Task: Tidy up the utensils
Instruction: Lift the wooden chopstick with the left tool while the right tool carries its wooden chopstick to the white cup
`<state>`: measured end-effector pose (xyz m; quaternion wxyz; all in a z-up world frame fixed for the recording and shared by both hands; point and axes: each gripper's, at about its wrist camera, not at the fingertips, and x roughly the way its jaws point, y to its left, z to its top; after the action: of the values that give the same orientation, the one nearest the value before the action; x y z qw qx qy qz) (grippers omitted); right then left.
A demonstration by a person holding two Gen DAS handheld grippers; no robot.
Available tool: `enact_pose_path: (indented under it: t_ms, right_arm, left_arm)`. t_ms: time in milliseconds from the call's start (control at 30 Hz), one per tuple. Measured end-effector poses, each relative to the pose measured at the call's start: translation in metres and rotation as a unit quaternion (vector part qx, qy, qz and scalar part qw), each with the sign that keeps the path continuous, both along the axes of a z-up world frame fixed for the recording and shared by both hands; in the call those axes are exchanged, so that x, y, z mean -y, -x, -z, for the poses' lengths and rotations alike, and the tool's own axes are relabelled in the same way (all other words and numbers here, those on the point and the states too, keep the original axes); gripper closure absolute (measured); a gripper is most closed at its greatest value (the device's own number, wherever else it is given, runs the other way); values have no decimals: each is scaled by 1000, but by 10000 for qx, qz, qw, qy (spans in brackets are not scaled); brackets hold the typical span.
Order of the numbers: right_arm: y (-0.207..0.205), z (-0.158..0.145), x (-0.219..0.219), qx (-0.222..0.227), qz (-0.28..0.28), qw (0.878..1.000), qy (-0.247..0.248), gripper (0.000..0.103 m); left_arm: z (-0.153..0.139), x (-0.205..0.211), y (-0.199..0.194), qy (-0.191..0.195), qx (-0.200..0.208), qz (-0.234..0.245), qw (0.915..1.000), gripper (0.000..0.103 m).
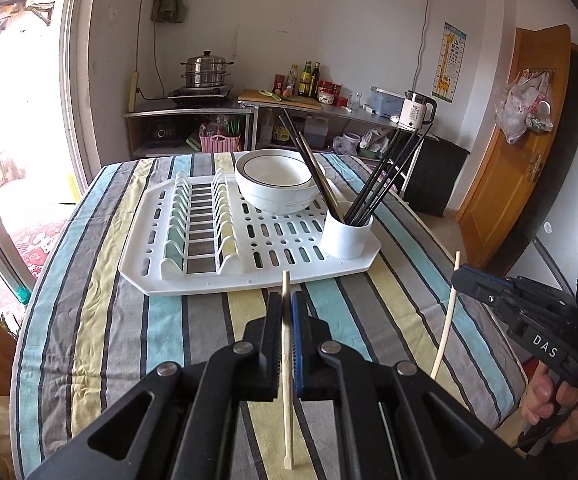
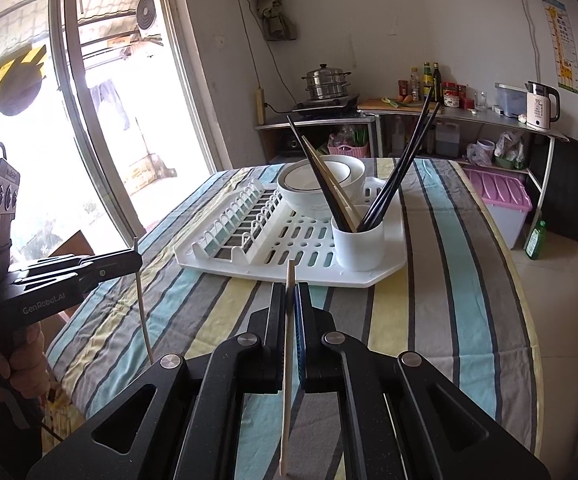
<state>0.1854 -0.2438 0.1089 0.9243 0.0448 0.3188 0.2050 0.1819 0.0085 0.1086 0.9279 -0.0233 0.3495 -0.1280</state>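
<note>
My left gripper (image 1: 286,300) is shut on a pale wooden chopstick (image 1: 287,392), held upright above the striped tablecloth, short of the white dish rack (image 1: 249,276). My right gripper (image 2: 290,292) is shut on a second pale chopstick (image 2: 287,400), also upright. Each gripper shows in the other's view: the right one (image 1: 459,276) with its chopstick (image 1: 447,320), the left one (image 2: 135,260) with its chopstick (image 2: 143,312). The white utensil cup (image 1: 347,236) at the rack's right end holds several dark chopsticks (image 1: 385,172); it also shows in the right wrist view (image 2: 359,246).
A white bowl (image 1: 275,184) sits on the rack behind the cup. The rack's plate slots (image 1: 199,220) are on its left. The table's front and side edges are close. A kitchen counter with steamer (image 1: 205,68) and kettle (image 1: 415,110) stands behind.
</note>
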Motion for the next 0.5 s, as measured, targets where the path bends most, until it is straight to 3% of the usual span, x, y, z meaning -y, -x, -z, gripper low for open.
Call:
enact_pose_path:
  t_ms: [500]
  right_arm:
    - [-19, -28, 19, 360, 198, 9992, -3, 99]
  left_arm:
    - [-30, 22, -19, 94, 319, 275, 9991, 98]
